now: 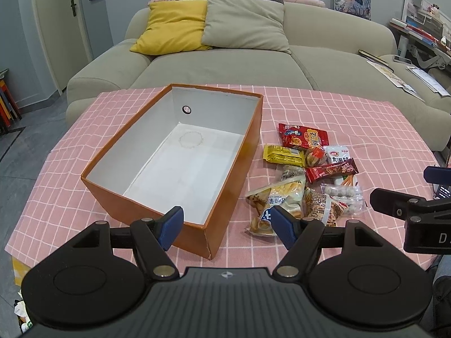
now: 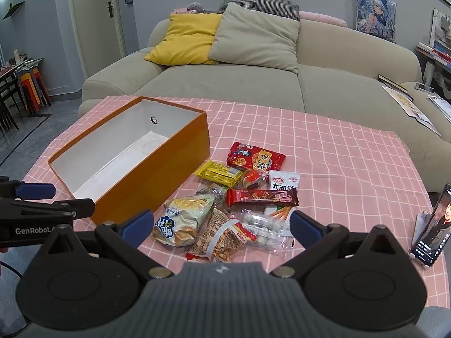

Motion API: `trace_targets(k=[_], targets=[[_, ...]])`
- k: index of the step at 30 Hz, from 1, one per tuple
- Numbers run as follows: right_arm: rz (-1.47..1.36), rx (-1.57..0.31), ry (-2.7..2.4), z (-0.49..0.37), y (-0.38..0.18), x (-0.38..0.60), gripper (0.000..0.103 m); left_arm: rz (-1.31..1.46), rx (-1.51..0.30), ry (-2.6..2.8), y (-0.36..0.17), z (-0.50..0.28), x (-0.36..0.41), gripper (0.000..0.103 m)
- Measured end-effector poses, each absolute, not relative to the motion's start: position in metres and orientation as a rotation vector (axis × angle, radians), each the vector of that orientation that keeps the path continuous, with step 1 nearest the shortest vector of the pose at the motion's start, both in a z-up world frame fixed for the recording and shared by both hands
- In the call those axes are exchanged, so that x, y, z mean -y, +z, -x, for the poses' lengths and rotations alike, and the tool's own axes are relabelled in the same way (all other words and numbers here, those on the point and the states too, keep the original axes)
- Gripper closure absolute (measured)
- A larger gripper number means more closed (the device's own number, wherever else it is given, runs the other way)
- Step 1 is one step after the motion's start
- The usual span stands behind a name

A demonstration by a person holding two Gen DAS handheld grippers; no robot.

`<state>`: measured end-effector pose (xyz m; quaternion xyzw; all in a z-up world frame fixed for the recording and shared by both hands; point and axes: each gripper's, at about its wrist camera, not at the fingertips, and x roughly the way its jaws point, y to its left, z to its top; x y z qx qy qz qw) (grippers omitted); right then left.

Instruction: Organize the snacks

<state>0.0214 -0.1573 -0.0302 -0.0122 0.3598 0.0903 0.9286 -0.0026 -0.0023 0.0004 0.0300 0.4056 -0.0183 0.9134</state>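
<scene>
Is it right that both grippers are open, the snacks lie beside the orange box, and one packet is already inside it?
Not quite: the box holds nothing, as the left wrist view shows. The snacks all lie beside it, and the left gripper and right gripper are open.

Both wrist views low over tabletop (image 1: 324, 107), facing sofa (image 2: 324, 84). Left nearer orange box (image 1: 180, 157); right nearer snack pile (image 2: 239, 205). Both share box, pile.

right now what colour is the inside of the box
White inside the box, orange outside; clearest in the left wrist view.
</scene>
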Motion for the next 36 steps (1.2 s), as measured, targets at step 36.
trace_targets(k=[36], targets=[[0.028,-0.759,0.178,-0.0206,-0.0316,0.1564,0.004,-0.052,-0.842,-0.036,-0.0008,0.0032,0.0007,0.02]])
